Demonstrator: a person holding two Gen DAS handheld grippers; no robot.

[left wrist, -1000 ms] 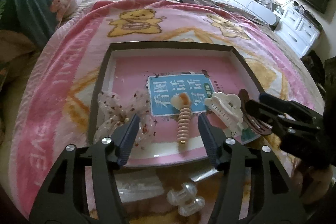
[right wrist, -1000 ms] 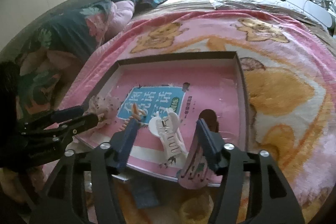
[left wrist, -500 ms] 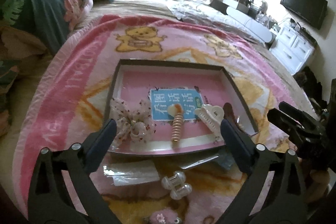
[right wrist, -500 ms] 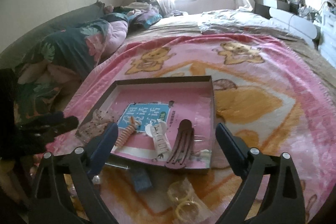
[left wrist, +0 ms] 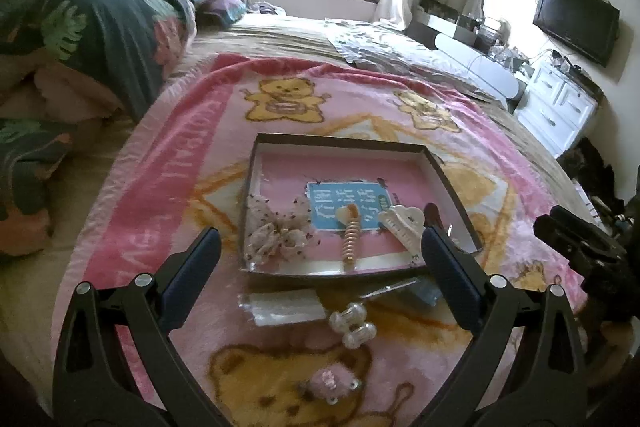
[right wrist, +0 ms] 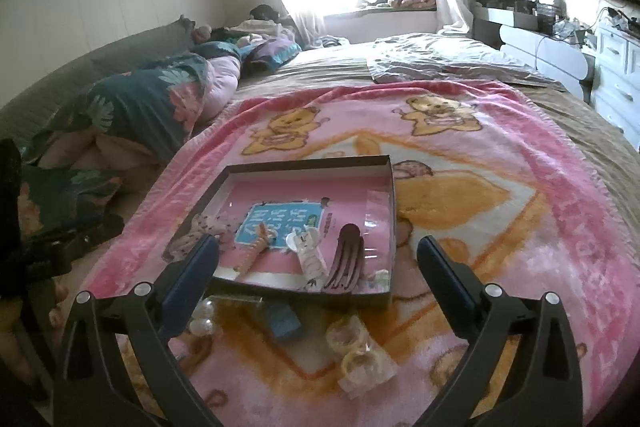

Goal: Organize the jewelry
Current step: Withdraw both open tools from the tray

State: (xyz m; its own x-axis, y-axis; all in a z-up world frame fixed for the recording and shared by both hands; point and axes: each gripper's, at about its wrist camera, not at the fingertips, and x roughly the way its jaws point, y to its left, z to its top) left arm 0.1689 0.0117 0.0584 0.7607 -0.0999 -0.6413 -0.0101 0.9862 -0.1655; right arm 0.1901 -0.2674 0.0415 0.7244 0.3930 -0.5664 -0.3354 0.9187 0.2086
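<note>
The left tongs (left wrist: pixel 320 267) stand wide with nothing between the fingers; they have just been opening. The right tongs (right wrist: pixel 318 267) also gape wide and empty, their jaws having just spread further.

Just ahead of both tongs lies a shallow dark-rimmed box (left wrist: pixel 338 139) with a pink floor, resting on a pink bear-print blanket (left wrist: pixel 168 171) on the bed. Along the box's near edge, seen from the left tongs, sit a dotted sheer bow (left wrist: pixel 280 231) towards the left finger, a ribbed peach hair clip (left wrist: pixel 351 239) in the middle, and a white claw clip (left wrist: pixel 402 225) just inside the right finger. From the right tongs a dark brown claw clip (right wrist: pixel 346 261) shows beside the white one, nearer the right corner.

Between the tongs and the box, on the blanket, lie a clear plastic sleeve (left wrist: pixel 286 307), a pearly clip (left wrist: pixel 352 319), a small blue item (right wrist: pixel 285 323) and a bag of yellowish rings (right wrist: pixel 358 351). Close under the left tongs sits a small pink fuzzy piece (left wrist: pixel 330 381)
</note>
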